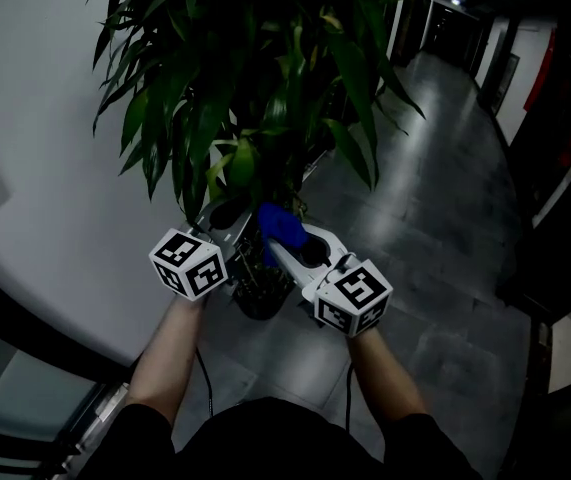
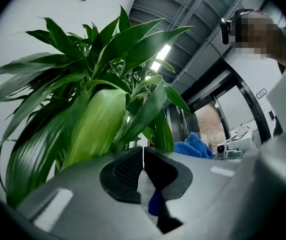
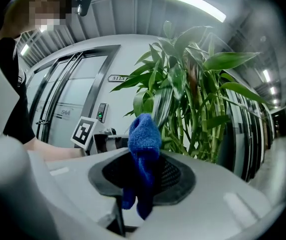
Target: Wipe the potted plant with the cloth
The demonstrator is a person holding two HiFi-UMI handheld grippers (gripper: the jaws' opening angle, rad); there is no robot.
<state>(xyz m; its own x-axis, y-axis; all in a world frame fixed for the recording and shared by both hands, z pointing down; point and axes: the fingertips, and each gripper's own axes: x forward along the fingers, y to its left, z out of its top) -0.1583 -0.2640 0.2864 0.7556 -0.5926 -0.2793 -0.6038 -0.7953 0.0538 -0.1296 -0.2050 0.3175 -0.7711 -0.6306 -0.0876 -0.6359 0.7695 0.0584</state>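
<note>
The tall potted plant with long glossy green leaves (image 1: pixel 255 58) stands on the grey tiled floor (image 1: pixel 435 218), close against a curved white wall (image 1: pixel 35 168) that lies at 9 o'clock from it. Its dark round pot (image 1: pixel 262 303) shows low down between the two tools. The person stands right over it with both bare forearms stretched forward.

The left hand-held gripper (image 1: pixel 227 213) points toward 1 o'clock, its tip pushed in among the lowest leaves. Its jaws are pressed together at the tips, and I cannot make out a leaf caught between them. A broad pale green leaf (image 2: pixel 97 124) rises just beyond them, at about 11 o'clock from the tip.

The right hand-held gripper (image 1: pixel 283 253) points toward 11 o'clock, so the two tools nearly meet above the pot. Its jaws are clamped on a bright blue terry cloth (image 1: pixel 280 223). The cloth bunches up past the jaw tips toward 12 o'clock, and a tail of it hangs down between the pads. The bunched end sits just beside the lower leaves and stems, near the left tool's tip. Whether it touches a leaf I cannot tell.
</note>
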